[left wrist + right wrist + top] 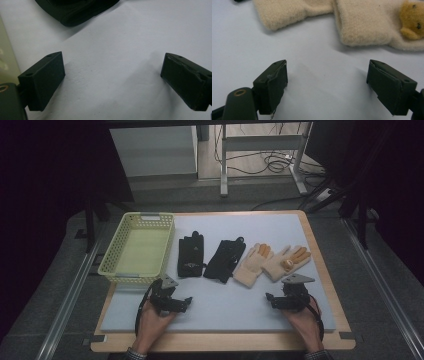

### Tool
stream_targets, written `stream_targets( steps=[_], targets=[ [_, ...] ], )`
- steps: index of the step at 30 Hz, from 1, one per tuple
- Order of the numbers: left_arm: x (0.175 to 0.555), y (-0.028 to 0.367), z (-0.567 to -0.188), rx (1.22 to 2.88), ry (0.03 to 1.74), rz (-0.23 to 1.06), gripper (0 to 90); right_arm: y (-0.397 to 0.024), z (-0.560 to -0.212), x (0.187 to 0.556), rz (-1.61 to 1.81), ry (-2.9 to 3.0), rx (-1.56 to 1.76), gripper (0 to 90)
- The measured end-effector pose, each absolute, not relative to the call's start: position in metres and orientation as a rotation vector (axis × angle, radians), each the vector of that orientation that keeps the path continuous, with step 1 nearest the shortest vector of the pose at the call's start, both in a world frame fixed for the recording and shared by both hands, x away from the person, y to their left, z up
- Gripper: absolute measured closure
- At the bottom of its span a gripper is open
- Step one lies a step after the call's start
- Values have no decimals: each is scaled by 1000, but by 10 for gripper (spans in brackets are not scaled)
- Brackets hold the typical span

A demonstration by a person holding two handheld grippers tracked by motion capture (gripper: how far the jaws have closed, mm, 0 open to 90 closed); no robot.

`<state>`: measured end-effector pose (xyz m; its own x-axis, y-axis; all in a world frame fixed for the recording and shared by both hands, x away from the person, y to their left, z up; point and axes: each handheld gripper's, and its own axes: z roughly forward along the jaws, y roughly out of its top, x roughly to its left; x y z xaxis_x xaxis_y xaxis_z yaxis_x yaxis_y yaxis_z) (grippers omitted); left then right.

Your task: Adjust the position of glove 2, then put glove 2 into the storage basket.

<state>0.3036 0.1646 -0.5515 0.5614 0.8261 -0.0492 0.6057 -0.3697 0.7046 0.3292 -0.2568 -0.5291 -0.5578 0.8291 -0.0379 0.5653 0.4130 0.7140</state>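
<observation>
Looking down from the high view, we hold the left gripper (186, 301) and the right gripper (270, 298) low over the pale blue mat (220, 310), both near its front edge and well apart from each other, their tips turned toward one another. Beyond them four gloves lie in a row: a black glove (191, 254), a second black glove (224, 260), a cream glove (253, 263) and a cream glove with a bear face (286, 263). A yellow basket (113, 251) sits on the mat's far left corner, just beside the first black glove. In the left gripper view, we see our jaws standing wide with nothing between them, bare mat (120, 82) underneath, and the cuff of a black glove (77, 11) ahead. In the right gripper view, our jaws again stand wide and hold nothing, and the cuffs of both cream gloves (287, 11) (367, 27) lie just beyond them, the bear face (413, 18) at the upper right.
</observation>
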Motion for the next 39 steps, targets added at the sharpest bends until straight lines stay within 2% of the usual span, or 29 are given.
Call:
stream_targets(
  steps=[13, 22, 28, 35, 39],
  targets=[
    [304, 165, -552, 2107, 1140, 412, 56, -245, -520, 331, 992, 2321, 1173, 185],
    [304, 165, -552, 2106, 1140, 411, 56, -221, -508, 345, 1043, 2352, 1131, 192],
    [304, 165, -552, 2106, 1140, 410, 57, -203, -505, 361, 1090, 2375, 1108, 258],
    [304, 165, -552, 2106, 1140, 410, 57, -172, -496, 389, 1075, 2405, 1040, 398],
    [304, 165, -552, 2106, 1140, 410, 57, -156, -493, 403, 1062, 2419, 1011, 430]
  ],
)
